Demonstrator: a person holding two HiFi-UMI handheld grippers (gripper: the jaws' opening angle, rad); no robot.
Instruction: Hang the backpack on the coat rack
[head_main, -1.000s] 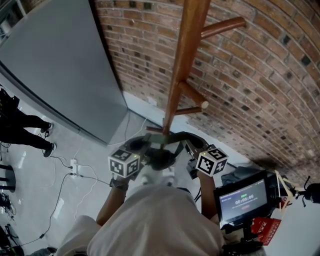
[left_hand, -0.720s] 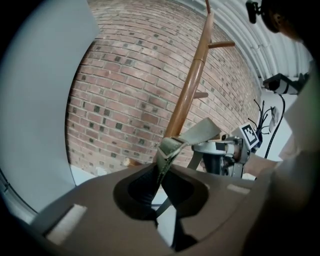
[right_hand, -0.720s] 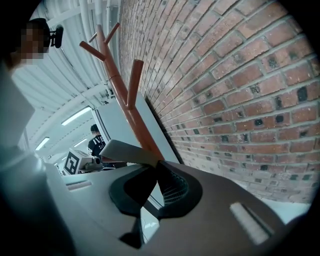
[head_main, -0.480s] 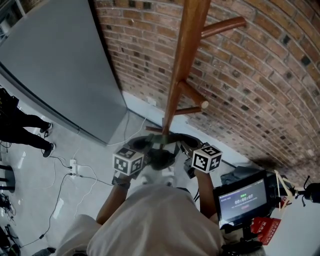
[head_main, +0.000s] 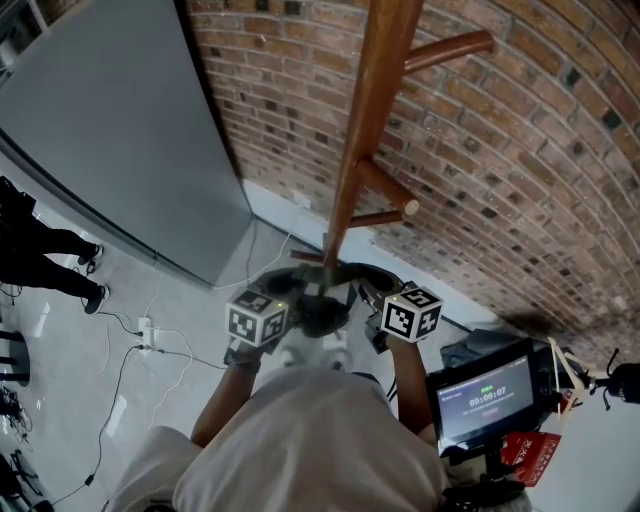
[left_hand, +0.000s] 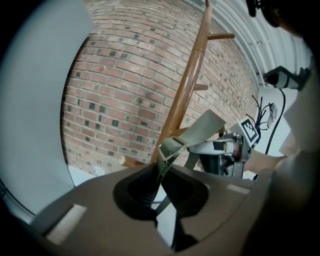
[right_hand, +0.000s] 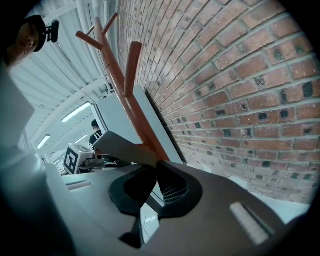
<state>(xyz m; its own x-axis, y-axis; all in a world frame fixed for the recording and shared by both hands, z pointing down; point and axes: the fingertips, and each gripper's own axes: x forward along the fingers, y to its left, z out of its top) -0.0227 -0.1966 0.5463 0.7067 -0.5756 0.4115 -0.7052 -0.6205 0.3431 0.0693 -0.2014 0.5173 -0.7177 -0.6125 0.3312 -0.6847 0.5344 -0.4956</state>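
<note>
Left gripper (head_main: 283, 292): your jaws are pinched on the grey-green strap (left_hand: 172, 146); the webbing leaves the tips and runs up and across toward your other tool.
Right gripper (head_main: 367, 293): pressed together on the same strap (right_hand: 120, 147), which spans flat from its tips to the left gripper.
Backpack (head_main: 320, 318): it seems to be the dark mass between and just below your two tools; most of it is hidden by them and by your body.
Coat rack (head_main: 375, 90): dead ahead of both sets of tips, near but apart from the strap; the lower peg (head_main: 387, 189) juts above and ahead of the right gripper, the upper peg (head_main: 447, 50) well above it.
Step in hand: judged, you are lifting the strap to a peg; keep both pinches firm and the span taut and open; raise it above the peg's end, then ease forward and down; release only once the peg bears the load.
Risk: a slack span may slide off the slanted peg.
Views: only the gripper views show the webbing in the jaws; only the head view shows both pegs against both tools.
</note>
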